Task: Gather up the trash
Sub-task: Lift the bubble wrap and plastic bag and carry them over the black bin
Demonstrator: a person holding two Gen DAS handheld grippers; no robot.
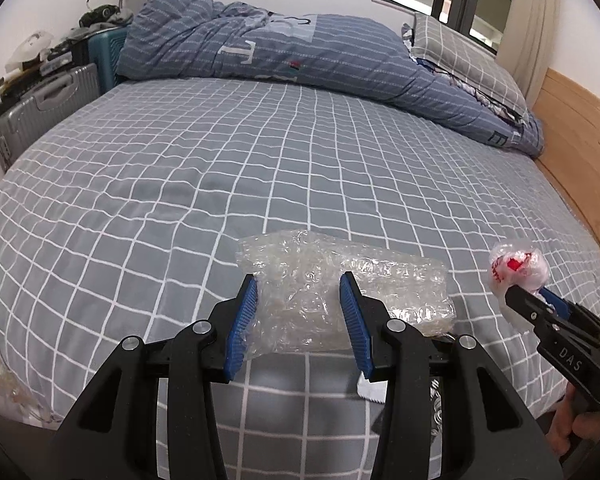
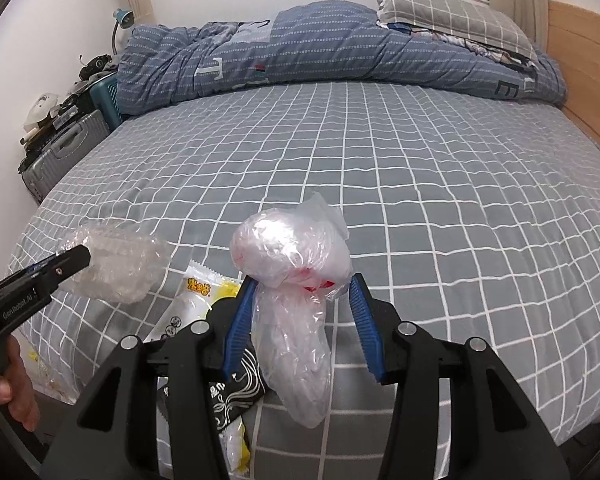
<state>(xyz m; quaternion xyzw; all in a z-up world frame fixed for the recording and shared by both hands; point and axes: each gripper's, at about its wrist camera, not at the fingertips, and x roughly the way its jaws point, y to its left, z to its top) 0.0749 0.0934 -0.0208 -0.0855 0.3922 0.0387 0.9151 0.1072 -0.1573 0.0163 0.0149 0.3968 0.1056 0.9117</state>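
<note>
Trash in both grippers at once! The left gripper [image 1: 298, 312] has its blue pads clamped on a crumpled wad of bubble wrap [image 1: 340, 288], and the wad sits clear of the checked bed sheet [image 1: 220, 168], held just above the near edge of the bed. Over on the other side, the right gripper [image 2: 302, 322] is pinched around the neck of a knotted clear plastic bag [image 2: 292, 256] with red print on it, the round head of the bag bulging above the pads and its tail hanging down below them. Both pieces look lifted, not resting.

So that's two items picked, by my reading. What's left? Plenty down at the near edge: a yellow-and-white snack wrapper [image 2: 198, 300] lies on the sheet just left of the right gripper, and a black wrapper with white swirls [image 2: 236, 396] sits right below it, partly hidden by the gripper body. No bin or trash bag shows in either view, so where this pair gets dropped can't be told. The blue quilt [image 1: 300, 52] is bunched at the far side, well apart from the action.
</note>
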